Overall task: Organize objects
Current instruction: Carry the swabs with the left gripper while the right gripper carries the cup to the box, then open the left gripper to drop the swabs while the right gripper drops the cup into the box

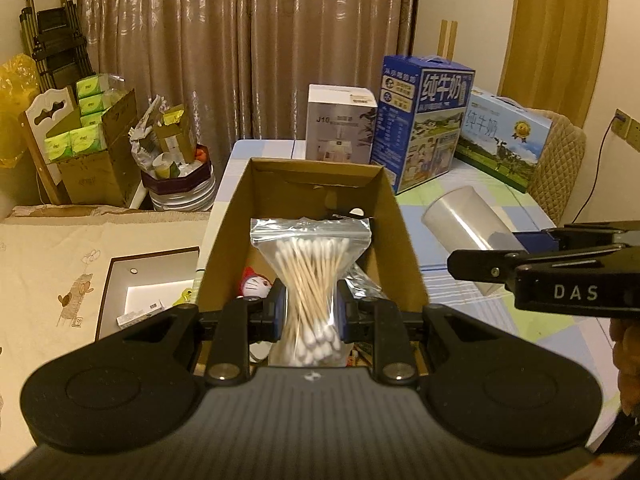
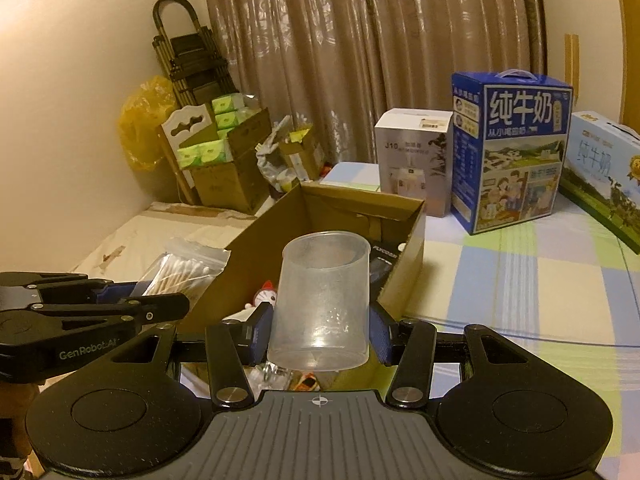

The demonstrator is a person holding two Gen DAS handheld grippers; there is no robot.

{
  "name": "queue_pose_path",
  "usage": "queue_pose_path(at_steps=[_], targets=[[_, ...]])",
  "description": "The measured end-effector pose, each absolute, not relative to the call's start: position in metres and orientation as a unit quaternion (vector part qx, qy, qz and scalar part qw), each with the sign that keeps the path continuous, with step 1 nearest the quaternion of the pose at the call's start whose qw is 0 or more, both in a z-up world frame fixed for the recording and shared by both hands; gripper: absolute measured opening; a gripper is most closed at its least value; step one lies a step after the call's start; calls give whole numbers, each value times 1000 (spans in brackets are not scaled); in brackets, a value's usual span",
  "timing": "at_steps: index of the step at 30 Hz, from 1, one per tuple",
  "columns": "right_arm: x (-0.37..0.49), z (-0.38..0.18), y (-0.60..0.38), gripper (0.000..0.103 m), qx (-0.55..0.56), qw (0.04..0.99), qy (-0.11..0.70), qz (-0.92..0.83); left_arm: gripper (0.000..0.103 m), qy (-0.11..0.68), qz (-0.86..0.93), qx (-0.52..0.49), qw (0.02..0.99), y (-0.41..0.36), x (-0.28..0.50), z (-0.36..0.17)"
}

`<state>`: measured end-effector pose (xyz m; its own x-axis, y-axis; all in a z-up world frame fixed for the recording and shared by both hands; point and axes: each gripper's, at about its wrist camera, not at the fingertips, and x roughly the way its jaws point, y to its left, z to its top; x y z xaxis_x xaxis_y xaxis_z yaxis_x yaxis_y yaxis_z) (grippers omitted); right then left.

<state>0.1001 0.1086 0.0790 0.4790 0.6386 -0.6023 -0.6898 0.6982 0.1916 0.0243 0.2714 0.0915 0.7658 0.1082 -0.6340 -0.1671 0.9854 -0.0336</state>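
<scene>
The bag of cotton swabs point(image 1: 310, 276) stood pinched at its waist in the left tongs point(image 1: 310, 312), long axis upright, held over the near end of the open cardboard box point(image 1: 404, 248); the clear plastic cup point(image 2: 320, 300), mouth tipped away, sat clamped in the right tongs point(image 2: 318, 334) above the same box's near end; both loads seemed about equally near. A small doll point(image 1: 256, 284) lay inside; milk cartons point(image 2: 512, 148) stood beyond on the bench point(image 2: 540, 280).

Both wrist fisheyes look forward and downward, close over the cardboard box point(image 1: 312, 216) point(image 2: 320, 236); they share the blue milk carton point(image 1: 424, 120) point(image 2: 512, 148) toward one o'clock
</scene>
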Motion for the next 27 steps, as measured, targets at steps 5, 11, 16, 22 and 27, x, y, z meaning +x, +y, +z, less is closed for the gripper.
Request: queue_pose_path(at_steps=[5, 11, 16, 22, 27], targets=[[112, 74, 117, 47, -34, 859, 340, 380, 20, 338, 72, -41, 937, 284, 39, 86], [124, 67, 123, 48, -23, 859, 352, 372, 50, 351, 65, -37, 933, 291, 61, 74], [126, 59, 127, 48, -23, 855, 360, 372, 57, 349, 76, -51, 933, 299, 60, 68], [121, 54, 130, 48, -19, 850, 367, 377, 57, 353, 83, -48, 931, 303, 50, 66], [118, 57, 133, 48, -16, 849, 366, 381, 57, 353, 87, -51, 930, 304, 43, 66]])
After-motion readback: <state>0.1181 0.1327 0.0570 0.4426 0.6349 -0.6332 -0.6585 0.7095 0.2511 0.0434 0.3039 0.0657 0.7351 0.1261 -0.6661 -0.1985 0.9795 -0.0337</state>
